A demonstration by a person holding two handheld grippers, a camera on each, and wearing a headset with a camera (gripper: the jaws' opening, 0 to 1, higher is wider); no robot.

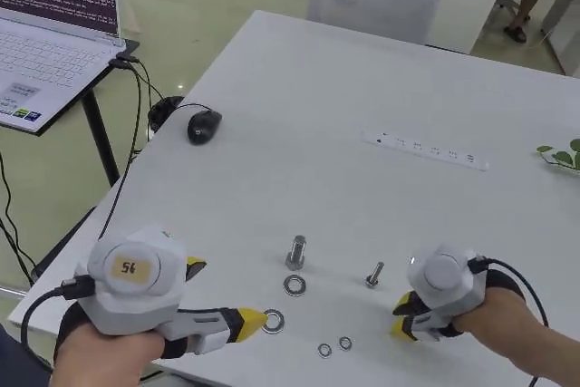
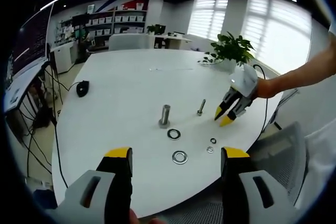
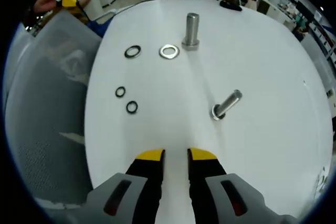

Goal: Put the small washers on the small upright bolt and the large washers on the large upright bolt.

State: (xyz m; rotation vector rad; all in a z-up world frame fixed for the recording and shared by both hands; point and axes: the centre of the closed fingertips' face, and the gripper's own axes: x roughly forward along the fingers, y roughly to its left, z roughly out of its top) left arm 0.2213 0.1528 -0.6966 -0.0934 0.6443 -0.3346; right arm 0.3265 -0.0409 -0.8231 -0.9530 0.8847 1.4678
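The large bolt (image 1: 296,252) and the small bolt (image 1: 375,274) stand head-down on the white table (image 1: 344,115). One large washer (image 1: 294,285) lies just in front of the large bolt; a second large washer (image 1: 273,321) lies right at my left gripper's (image 1: 227,294) lower fingertip. That gripper is open and holds nothing. Two small washers (image 1: 324,350) (image 1: 345,343) lie side by side near the front edge. My right gripper (image 1: 401,316) hovers right of them, near the small bolt (image 3: 227,104), its jaws a narrow gap apart with nothing between.
A black mouse (image 1: 204,124) and its cable lie at the table's left edge. A white power strip (image 1: 426,149) lies farther back. A laptop (image 1: 50,33) stands on a stand to the left, a chair (image 1: 372,6) behind the table, plant leaves (image 1: 562,153) at right.
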